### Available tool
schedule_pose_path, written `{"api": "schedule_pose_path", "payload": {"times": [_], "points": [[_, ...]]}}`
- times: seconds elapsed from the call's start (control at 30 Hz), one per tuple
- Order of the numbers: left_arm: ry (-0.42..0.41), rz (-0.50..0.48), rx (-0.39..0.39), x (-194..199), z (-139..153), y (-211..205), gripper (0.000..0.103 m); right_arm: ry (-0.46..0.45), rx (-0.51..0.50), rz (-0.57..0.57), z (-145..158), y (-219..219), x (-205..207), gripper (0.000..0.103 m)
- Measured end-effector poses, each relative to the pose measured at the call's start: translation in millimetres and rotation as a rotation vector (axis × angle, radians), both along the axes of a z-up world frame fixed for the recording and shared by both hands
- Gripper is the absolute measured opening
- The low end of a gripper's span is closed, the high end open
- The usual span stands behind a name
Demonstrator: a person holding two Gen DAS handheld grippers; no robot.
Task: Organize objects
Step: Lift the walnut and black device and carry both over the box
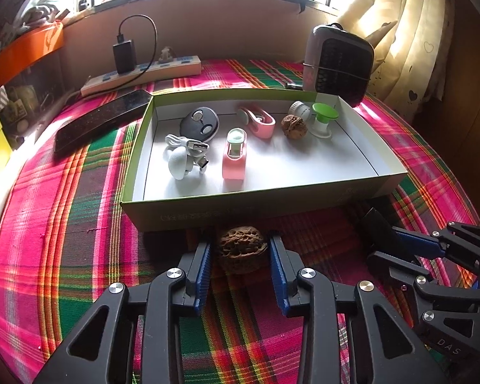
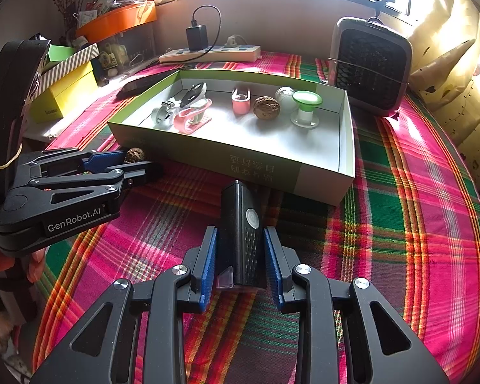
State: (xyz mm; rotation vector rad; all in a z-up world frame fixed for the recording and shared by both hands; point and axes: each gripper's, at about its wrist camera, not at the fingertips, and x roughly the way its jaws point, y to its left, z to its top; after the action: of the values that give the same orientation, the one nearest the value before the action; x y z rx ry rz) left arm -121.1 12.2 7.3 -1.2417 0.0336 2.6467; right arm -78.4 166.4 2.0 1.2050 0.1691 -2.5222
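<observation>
A brown walnut [image 1: 241,249] rests on the plaid cloth just in front of the green-and-white box [image 1: 240,212]. My left gripper [image 1: 240,240] is shut on it, a blue pad against each side. The right wrist view shows the same grip from the side: left gripper [image 2: 137,161], walnut [image 2: 134,154]. My right gripper [image 2: 240,228] is shut on a black oblong device [image 2: 240,211] with a round button, near the box [image 2: 208,150]. The right gripper [image 1: 377,236] also appears at the right edge of the left wrist view. Inside the box lie a second walnut [image 1: 293,126], two pink holders, a white cable and a green-topped spool [image 1: 323,118].
Behind the box lie a dark phone [image 1: 102,118] and a power strip [image 1: 144,73] with a black charger, and a small heater [image 1: 339,67] stands at the back right. A yellow box [image 2: 64,96] and clutter fill the left. A person's hand [image 2: 3,265] holds the left gripper.
</observation>
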Motion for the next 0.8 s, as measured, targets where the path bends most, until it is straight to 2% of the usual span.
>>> {"api": "schedule_pose_path", "payload": {"times": [0.4, 0.8], "points": [[0.001, -0.001, -0.004, 1.0, 0.3, 0.2, 0.031, 0.001, 0.003, 0.000, 0.2, -0.7, 0.4, 0.030], [0.003, -0.016, -0.003, 5.0, 1.9, 2.7, 0.031, -0.008, -0.040, -0.004, 2.0, -0.9, 2.0, 0.030]]}}
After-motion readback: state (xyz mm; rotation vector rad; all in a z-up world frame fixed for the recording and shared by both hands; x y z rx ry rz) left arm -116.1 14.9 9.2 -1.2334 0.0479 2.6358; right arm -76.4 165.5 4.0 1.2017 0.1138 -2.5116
